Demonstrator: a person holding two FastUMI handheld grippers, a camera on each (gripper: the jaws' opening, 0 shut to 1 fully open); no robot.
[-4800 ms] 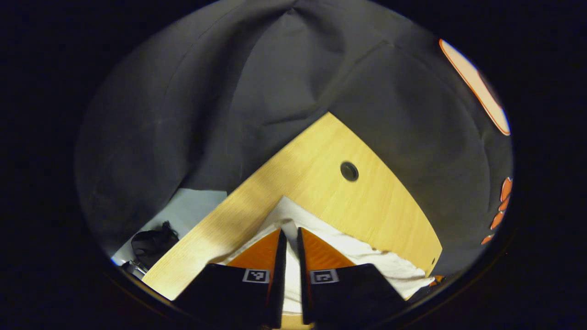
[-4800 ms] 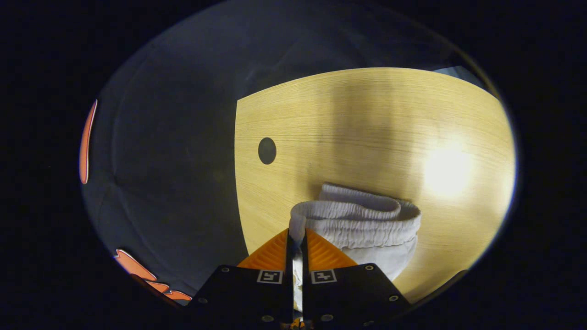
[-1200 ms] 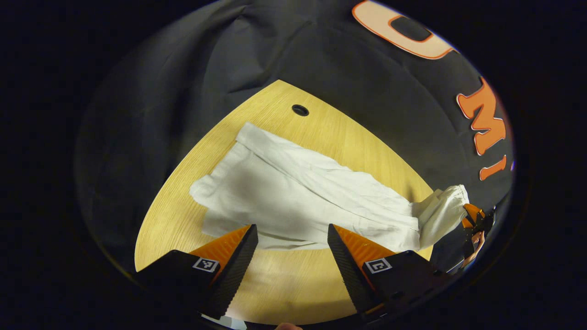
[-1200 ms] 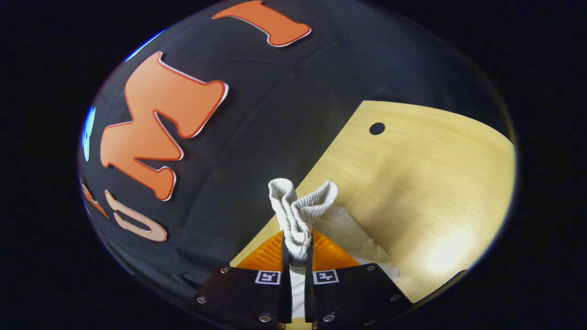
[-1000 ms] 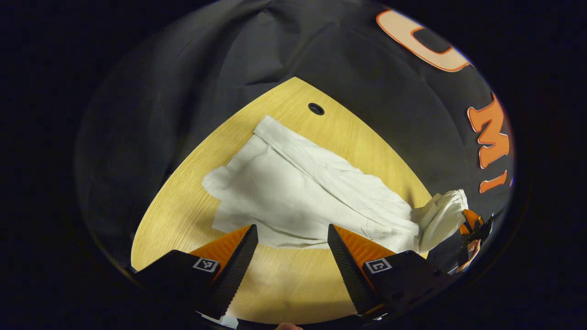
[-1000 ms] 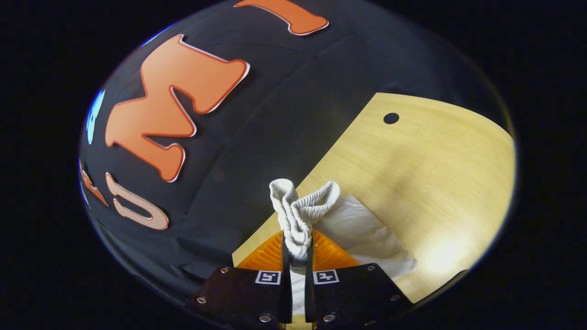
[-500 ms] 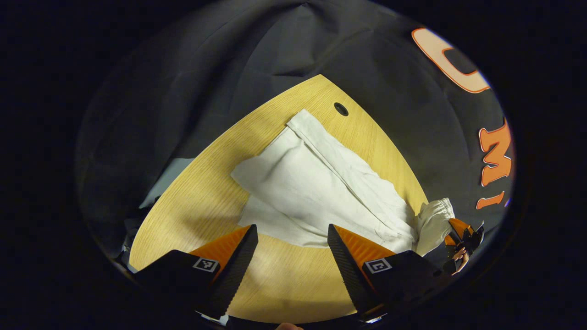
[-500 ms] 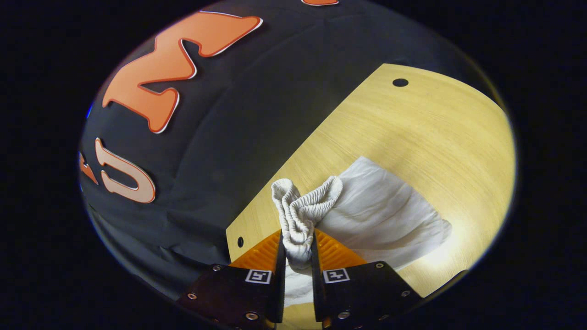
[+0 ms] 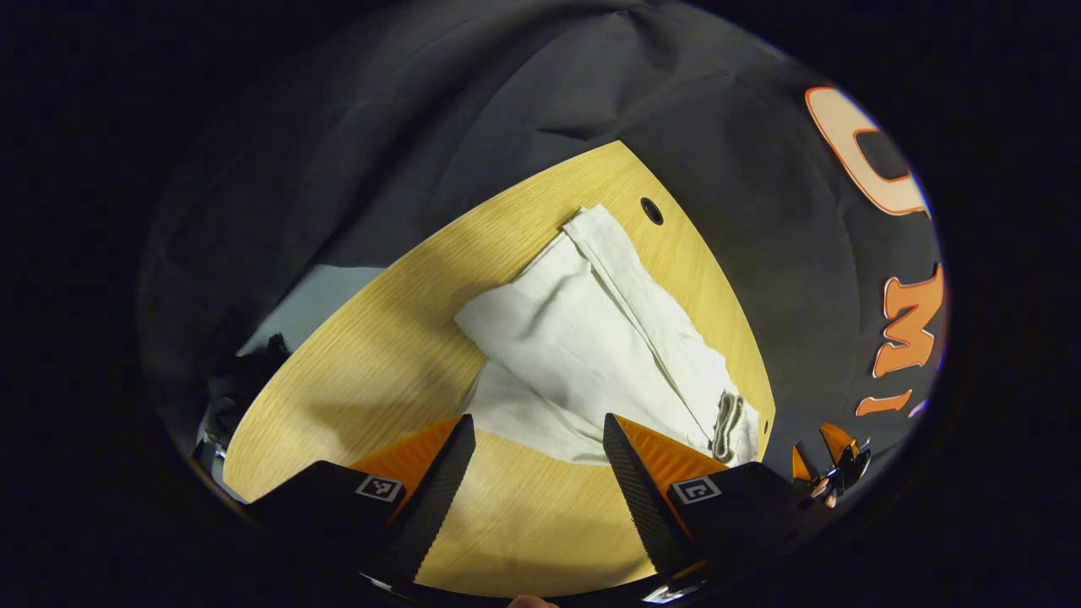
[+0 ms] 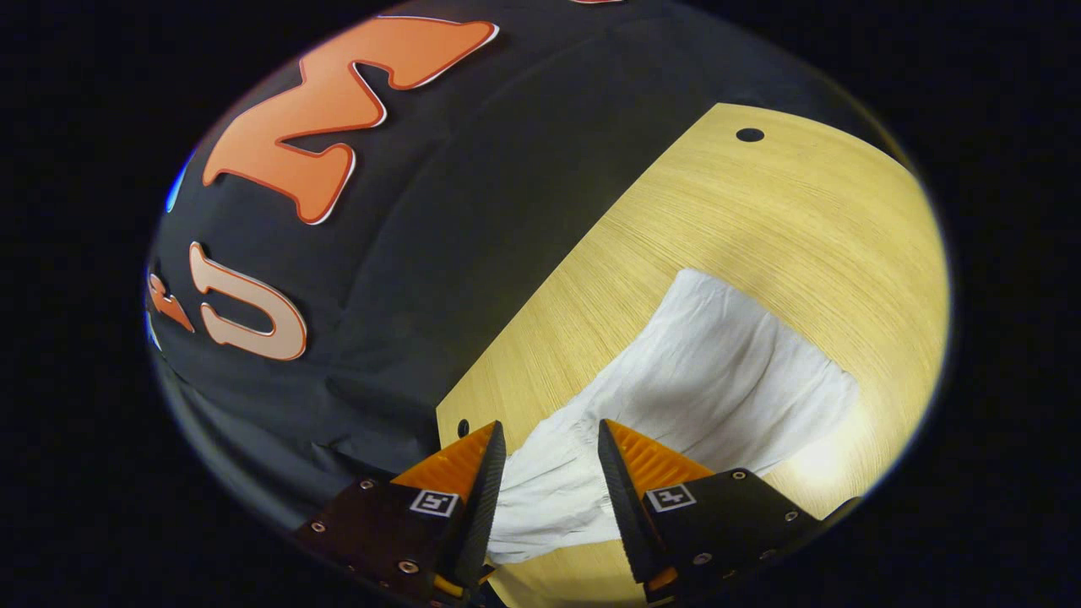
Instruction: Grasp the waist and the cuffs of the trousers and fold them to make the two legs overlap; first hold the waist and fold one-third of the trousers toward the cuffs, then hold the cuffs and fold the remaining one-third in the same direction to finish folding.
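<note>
Flat on the wooden table [image 9: 372,355] lie white trousers [image 9: 583,338], black cloth [image 10: 473,211] behind.

A wooden table [image 9: 363,371] is carrying white trousers [image 9: 583,338] lying flat on it below me, their cuffs sitting just beside a round hole [image 9: 651,210].

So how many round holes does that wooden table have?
2 that I can see. A larger hole sits near the far corner, just beyond the trousers. A tiny hole sits at the table edge by the right gripper. More may lie under the cloth.
</note>
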